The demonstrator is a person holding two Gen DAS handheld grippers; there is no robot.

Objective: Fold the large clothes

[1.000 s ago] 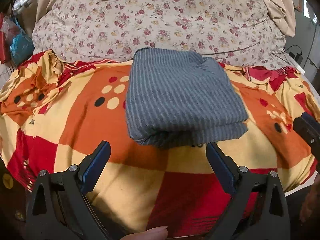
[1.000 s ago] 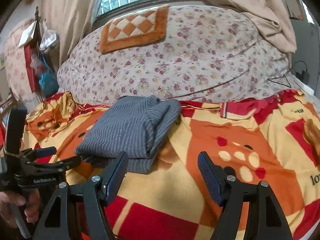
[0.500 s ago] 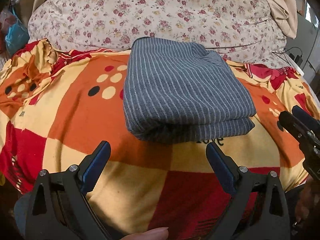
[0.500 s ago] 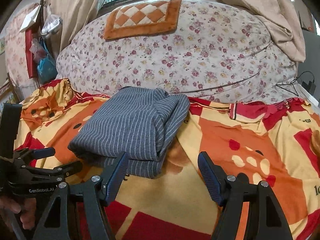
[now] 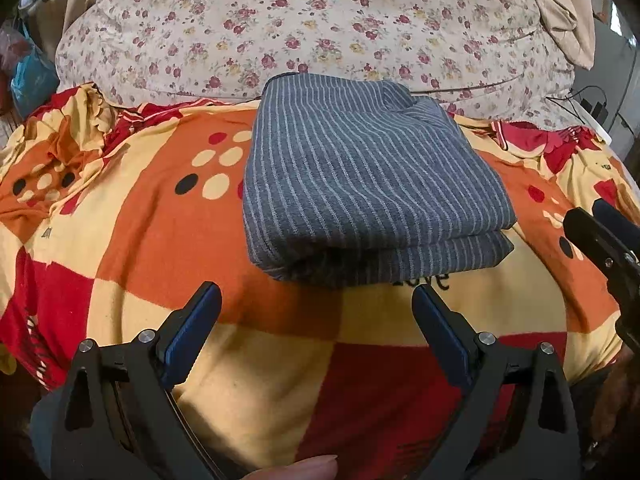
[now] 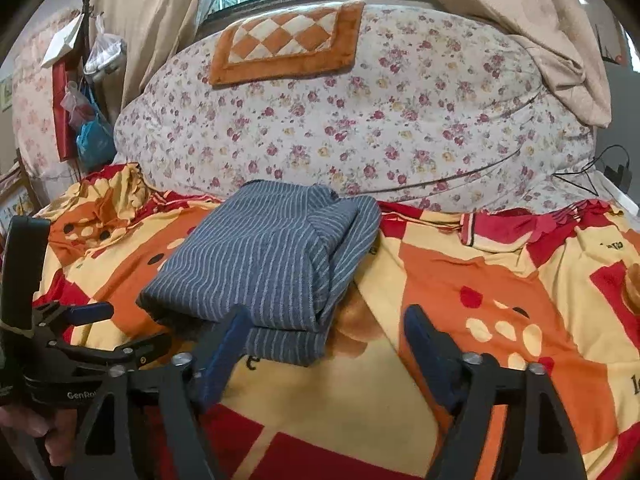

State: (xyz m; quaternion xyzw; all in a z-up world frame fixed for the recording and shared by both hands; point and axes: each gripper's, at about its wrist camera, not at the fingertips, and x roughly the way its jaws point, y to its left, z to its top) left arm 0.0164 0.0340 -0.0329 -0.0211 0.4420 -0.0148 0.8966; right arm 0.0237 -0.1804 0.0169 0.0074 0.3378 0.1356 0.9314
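The folded grey striped garment (image 5: 360, 184) lies in a neat stack on the bed's bright checked blanket (image 5: 132, 240), in front of the big flowery bedding (image 5: 304, 28). It looks soft and floppy, and thick now, so pinching a folded edge should work best. The left gripper (image 5: 316, 320) hangs just in front of it, wide apart and empty. The right gripper (image 6: 324, 334) is opening at the garment's near right corner, holding nothing.
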